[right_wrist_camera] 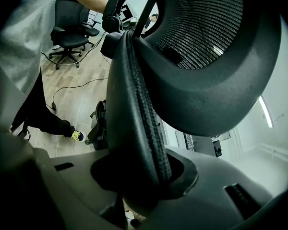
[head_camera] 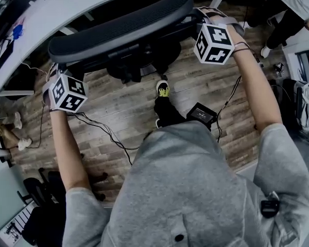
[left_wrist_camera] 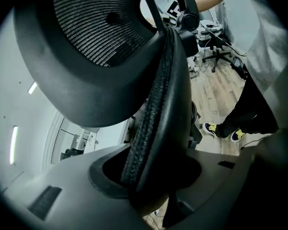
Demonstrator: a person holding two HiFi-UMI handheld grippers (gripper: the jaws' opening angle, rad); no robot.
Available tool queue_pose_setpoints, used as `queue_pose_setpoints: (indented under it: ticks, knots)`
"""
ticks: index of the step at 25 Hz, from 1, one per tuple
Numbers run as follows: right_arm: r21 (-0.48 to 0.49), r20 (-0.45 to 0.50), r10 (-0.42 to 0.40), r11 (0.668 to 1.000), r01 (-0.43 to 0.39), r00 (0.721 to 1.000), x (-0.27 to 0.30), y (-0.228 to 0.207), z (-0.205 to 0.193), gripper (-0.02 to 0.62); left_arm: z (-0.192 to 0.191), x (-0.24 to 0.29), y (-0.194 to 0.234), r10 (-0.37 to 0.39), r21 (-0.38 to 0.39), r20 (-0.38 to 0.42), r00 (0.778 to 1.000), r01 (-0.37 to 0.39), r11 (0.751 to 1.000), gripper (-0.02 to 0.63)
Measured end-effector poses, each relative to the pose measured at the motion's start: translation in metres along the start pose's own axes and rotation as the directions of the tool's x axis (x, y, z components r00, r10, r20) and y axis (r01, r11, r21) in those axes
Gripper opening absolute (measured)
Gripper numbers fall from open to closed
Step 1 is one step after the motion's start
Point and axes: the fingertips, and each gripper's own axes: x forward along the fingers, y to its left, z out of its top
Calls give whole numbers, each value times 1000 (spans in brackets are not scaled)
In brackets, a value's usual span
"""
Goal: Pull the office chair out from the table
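The black office chair shows from above in the head view, its curved backrest (head_camera: 123, 27) just off the white table's edge (head_camera: 67, 4). My left gripper (head_camera: 55, 70) clamps the backrest's left end, and my right gripper (head_camera: 200, 15) clamps its right end. In the left gripper view the padded backrest rim (left_wrist_camera: 168, 104) runs down between the jaws of the left gripper (left_wrist_camera: 153, 186), which is shut on it. The right gripper view mirrors this: the rim (right_wrist_camera: 129, 104) sits in the shut right gripper (right_wrist_camera: 139, 181). The mesh headrest (right_wrist_camera: 206, 28) looms above. The fingertips are hidden behind the rim.
Cables (head_camera: 105, 130) trail over the wooden floor behind the chair, with a black box (head_camera: 202, 113) by my foot (head_camera: 162, 89). Another black chair (head_camera: 41, 189) stands at my lower left and one more (right_wrist_camera: 69, 20) farther off. A person's legs (head_camera: 283, 24) are at the upper right.
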Motion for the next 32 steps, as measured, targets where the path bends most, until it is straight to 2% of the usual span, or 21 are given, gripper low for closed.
queue_pose_setpoints:
  ticks: [14, 32]
  knots:
    - [-1, -12, 7, 1000, -7, 1000, -78, 79, -2, 144, 7, -72, -80, 17, -5, 16, 1000, -17, 1000, 183]
    - [-19, 6, 2, 1000, -1, 1000, -144, 143, -2, 144, 11, -137, -151, 11, -9, -3, 1000, -11, 1000, 183]
